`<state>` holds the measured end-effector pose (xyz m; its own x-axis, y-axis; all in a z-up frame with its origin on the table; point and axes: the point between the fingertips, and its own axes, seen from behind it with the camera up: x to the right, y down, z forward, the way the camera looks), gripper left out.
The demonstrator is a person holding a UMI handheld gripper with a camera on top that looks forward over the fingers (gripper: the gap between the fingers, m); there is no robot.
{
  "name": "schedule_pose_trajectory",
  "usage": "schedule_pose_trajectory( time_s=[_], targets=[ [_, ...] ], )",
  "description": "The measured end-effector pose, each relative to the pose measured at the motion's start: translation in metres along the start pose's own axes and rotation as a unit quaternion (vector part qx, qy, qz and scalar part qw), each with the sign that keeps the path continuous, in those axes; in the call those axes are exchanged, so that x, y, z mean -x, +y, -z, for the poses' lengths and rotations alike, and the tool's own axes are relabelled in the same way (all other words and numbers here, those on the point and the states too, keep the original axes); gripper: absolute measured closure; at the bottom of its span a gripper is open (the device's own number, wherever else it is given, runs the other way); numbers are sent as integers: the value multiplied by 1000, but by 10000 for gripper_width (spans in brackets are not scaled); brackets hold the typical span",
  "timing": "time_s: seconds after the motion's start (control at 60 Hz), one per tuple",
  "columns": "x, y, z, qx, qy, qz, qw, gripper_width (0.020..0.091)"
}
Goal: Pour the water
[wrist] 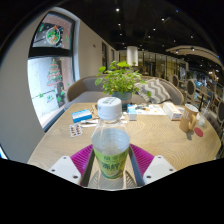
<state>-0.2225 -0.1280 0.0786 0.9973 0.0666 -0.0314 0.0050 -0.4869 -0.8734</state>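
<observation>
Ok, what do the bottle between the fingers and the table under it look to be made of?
The bottle looks like thin clear plastic: pale contents show through it, a printed label wraps its middle, and its white cap seems opaque plastic. The table looks like light wood or a wood-look laminate, matte tan; I cannot tell which. The fingers sit on either side of the bottle.

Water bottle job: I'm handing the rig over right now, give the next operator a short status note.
Hand-held gripper: shut on the water bottle, a pink pad on each side of it.
Water bottle: upright, white cap on, over the near end of the wooden table.
Further along the table: a potted plant, and small items I cannot identify.
Done: bottle grasped.
Left: no receiving cup is clearly visible; find one, remove the cap, pour.
</observation>
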Motion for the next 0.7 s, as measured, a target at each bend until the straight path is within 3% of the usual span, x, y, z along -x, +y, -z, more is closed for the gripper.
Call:
schedule_pose_trajectory(
  time_s=[0.05, 0.35, 0.533, 0.7],
  targets=[
    [1, 0, -8, -7, 0, 4, 1000, 559],
    [8, -12, -8, -13, -26, 16, 999, 734],
    [6, -59, 8, -36, -46, 0, 998, 735],
    [-14, -140, 16, -66, -105, -118, 985, 736]
  ],
)
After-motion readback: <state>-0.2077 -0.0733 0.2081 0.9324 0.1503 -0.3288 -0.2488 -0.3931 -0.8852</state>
